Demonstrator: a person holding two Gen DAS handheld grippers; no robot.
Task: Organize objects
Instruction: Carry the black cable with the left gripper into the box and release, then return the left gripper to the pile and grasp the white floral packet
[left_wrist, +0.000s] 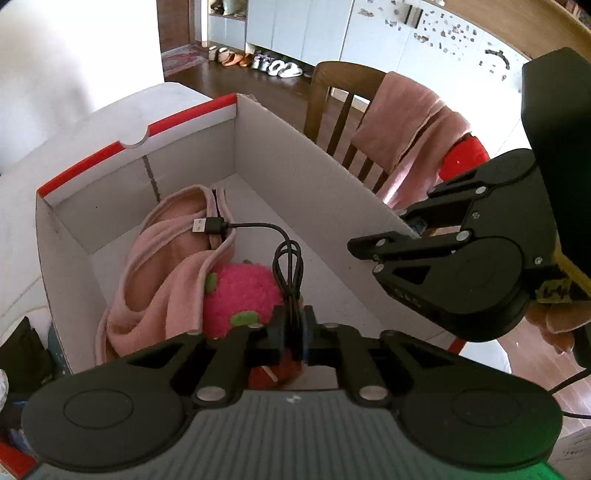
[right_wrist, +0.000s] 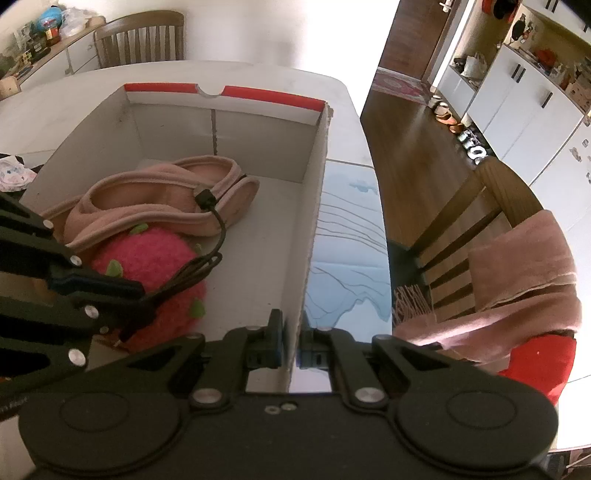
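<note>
Cable (left_wrist: 290, 258) is held low in the box (right_wrist: 221, 122) by the left tool (left_wrist: 294, 332), pads clamped on its coil. Box wall is pinched by the right tool (right_wrist: 291, 339). Release is judged next.

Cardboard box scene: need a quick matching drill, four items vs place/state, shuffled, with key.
Items:
1. black USB cable
2. pink slippers
3. pink plush ball
4. pink cloth

Place/state:
A. draped over the wooden chair back
B. lying in the box toward its far end
C. between the left gripper's pads
D. in the box under the cable bundle

Pairs: 1-C, 2-B, 3-D, 4-A

Right gripper pinches the box wall.
</note>
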